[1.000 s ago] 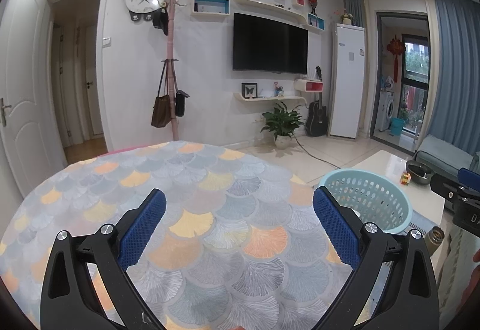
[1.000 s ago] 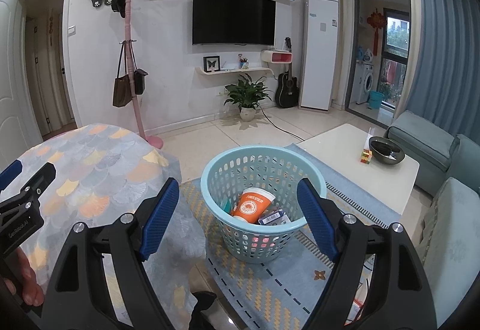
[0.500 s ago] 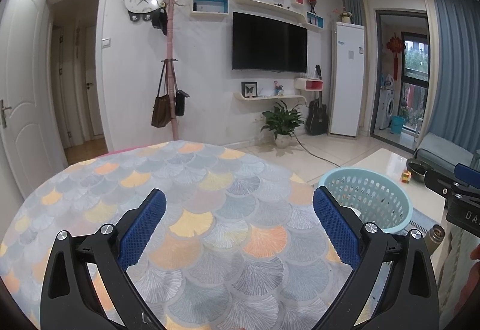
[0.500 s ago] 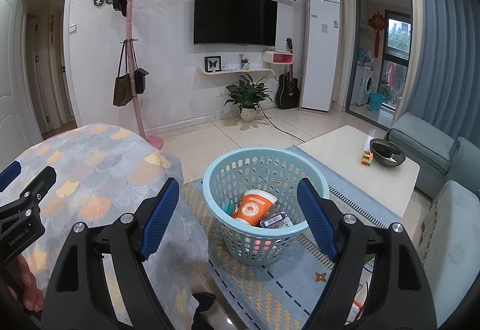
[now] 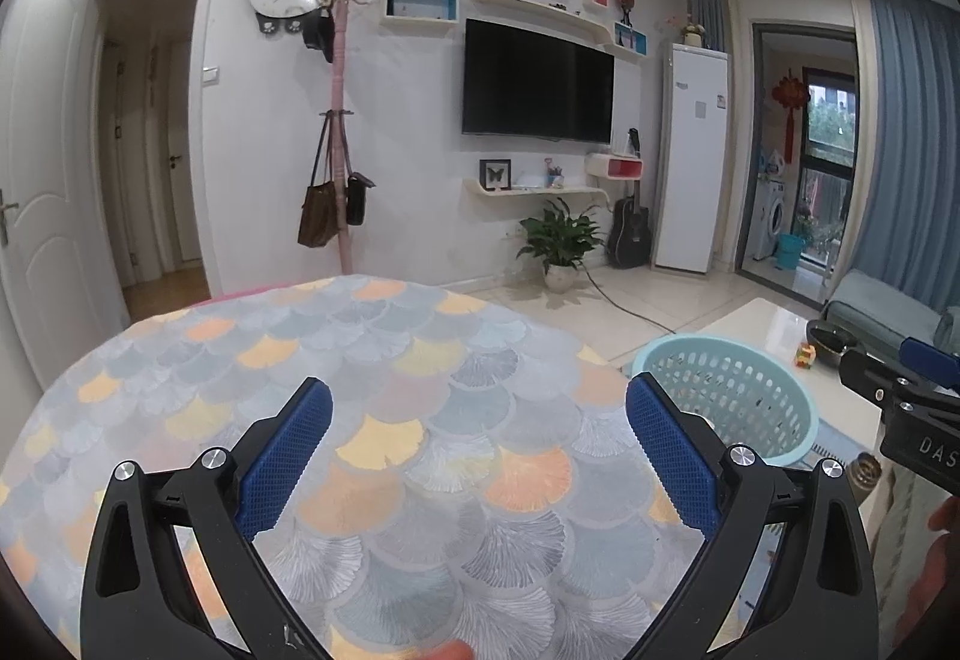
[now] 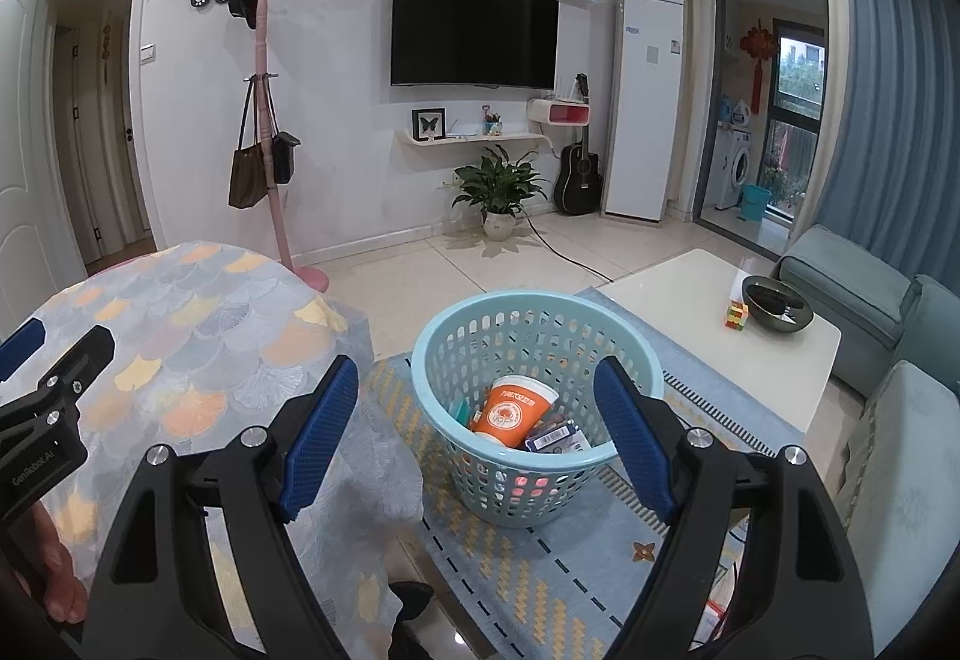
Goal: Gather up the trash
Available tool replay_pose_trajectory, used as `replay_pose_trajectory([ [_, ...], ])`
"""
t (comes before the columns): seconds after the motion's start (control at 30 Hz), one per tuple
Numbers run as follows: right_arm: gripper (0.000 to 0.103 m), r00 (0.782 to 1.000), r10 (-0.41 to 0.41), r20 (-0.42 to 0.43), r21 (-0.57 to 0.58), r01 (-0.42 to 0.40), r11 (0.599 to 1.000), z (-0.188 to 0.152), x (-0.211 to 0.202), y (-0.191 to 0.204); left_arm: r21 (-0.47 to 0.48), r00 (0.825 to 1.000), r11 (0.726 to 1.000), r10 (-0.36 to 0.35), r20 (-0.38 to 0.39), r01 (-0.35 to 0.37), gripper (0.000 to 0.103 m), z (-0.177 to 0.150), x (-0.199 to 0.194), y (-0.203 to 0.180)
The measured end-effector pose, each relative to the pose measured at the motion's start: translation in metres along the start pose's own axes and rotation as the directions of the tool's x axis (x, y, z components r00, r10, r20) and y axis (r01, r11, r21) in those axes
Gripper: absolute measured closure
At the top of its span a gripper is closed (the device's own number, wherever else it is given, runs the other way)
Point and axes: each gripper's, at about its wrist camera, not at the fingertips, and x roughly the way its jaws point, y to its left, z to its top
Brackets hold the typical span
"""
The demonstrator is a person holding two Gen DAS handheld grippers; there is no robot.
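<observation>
A light blue plastic basket [image 6: 534, 420] stands on the rug to the right of the table; it also shows in the left wrist view [image 5: 729, 396]. Inside lie an orange paper cup [image 6: 510, 411], a small blue box [image 6: 555, 438] and other bits. My right gripper [image 6: 477, 444] is open and empty, held above and in front of the basket. My left gripper [image 5: 477, 450] is open and empty above the round table [image 5: 390, 396] with its fan-patterned cloth. No trash shows on the table.
A white coffee table [image 6: 720, 324] with a dark bowl [image 6: 777, 303] and a small cube [image 6: 738, 315] stands right of the basket. Blue-grey sofa seats [image 6: 900, 420] lie at the far right. A pink coat stand [image 6: 270, 150] and a potted plant [image 6: 501, 192] stand by the wall.
Both grippers stay open and nearly still. The right wrist view has drifted slightly, so the basket sits a touch further right and lower.
</observation>
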Motion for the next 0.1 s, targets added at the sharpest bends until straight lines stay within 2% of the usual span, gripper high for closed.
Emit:
replay_pose_trajectory([
  [0.1,0.026,1.000,0.000,0.003,-0.001,0.000,1.000,0.0004,-0.0001,0.0015,0.000,1.000,1.000,0.022,-0.009,-0.022,0.008,0.0022,0.0013,0.0015],
])
